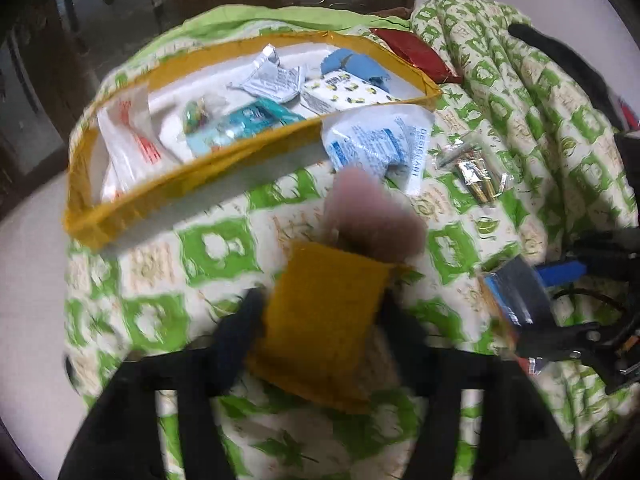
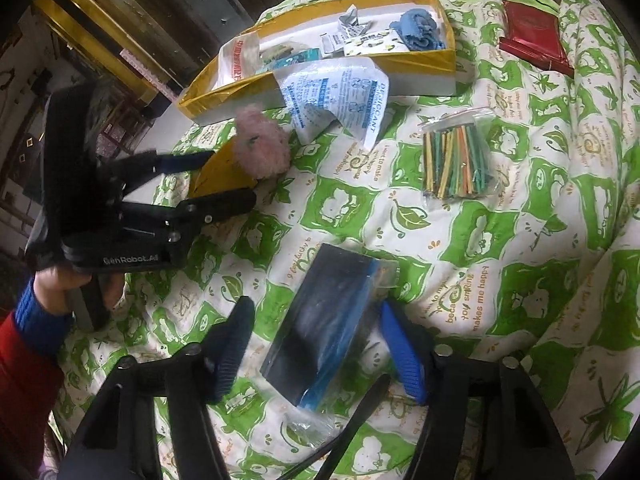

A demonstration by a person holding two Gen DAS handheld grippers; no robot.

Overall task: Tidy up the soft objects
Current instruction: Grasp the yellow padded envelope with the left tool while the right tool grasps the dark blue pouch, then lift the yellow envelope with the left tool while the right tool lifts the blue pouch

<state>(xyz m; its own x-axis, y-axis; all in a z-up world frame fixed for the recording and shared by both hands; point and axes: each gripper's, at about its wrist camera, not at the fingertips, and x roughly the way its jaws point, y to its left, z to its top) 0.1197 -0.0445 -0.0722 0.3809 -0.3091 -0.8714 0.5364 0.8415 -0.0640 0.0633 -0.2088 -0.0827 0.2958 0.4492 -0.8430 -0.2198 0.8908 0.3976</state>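
A yellow felt pouch [image 1: 320, 320] with a pink fluffy pom-pom [image 1: 368, 216] at its far end lies on the green-and-white quilt. My left gripper [image 1: 324, 312] is shut on it, a finger pressed against each side edge; the right wrist view shows that gripper [image 2: 232, 176] squeezing the pouch [image 2: 220, 176]. A dark flat packet with a blue strip [image 2: 328, 328] lies between the fingers of my right gripper [image 2: 316, 310], which stands open, with a sliver of quilt showing beside the left finger [image 2: 236, 344].
A yellow-rimmed box [image 1: 200, 184] holds several sachets and a blue cloth [image 1: 356, 66]. A white desiccant sachet [image 2: 340, 88] leans on its near wall. A bag of coloured sticks [image 2: 456, 160] and a red packet [image 2: 532, 36] lie on the quilt. A hand in a blue cuff [image 2: 52, 292] holds the left gripper.
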